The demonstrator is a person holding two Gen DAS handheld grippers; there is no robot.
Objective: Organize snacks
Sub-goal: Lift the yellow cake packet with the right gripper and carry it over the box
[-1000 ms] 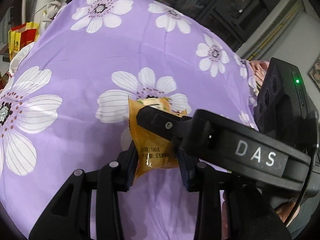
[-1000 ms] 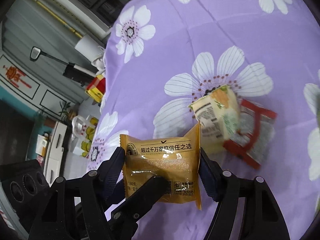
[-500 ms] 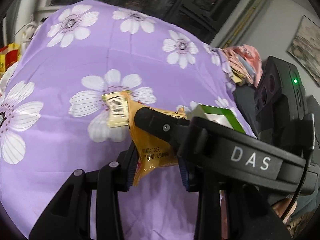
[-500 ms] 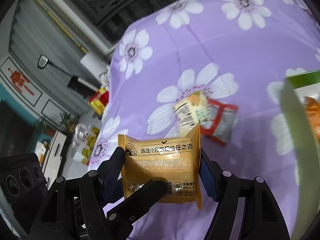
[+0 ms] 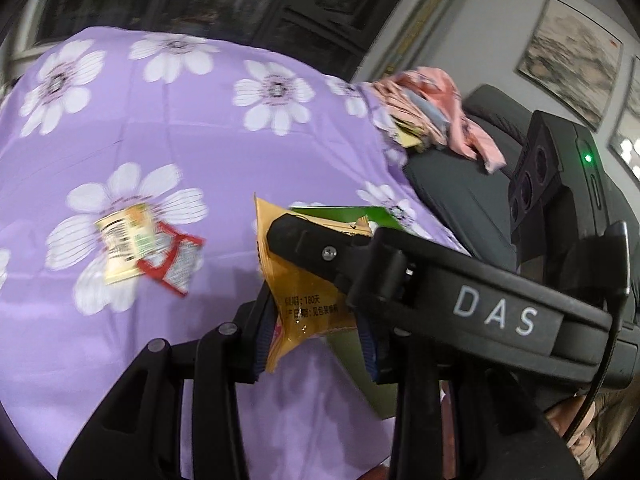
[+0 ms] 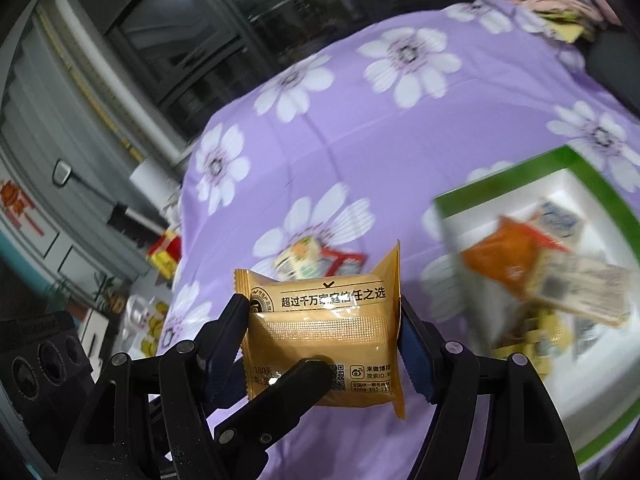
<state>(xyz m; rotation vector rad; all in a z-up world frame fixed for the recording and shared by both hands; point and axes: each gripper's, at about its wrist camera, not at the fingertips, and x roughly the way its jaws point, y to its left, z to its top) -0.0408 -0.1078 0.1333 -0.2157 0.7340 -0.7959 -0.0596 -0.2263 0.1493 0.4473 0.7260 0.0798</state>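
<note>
Hand-held gripper (image 6: 322,340) clamping orange packet (image 6: 320,332) (upright)

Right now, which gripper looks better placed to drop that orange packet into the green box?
Probably the right gripper: it grips the orange packet by both sides, and the green box lies open beside it.

Green-rimmed box (image 6: 568,160) looks crowded with packets; two loose packets (image 5: 140,248) lie on the cloth (image 5: 200,120).

"DAS" on hand-held gripper (image 5: 316,344); "180天" on orange packet (image 5: 310,292).
</note>
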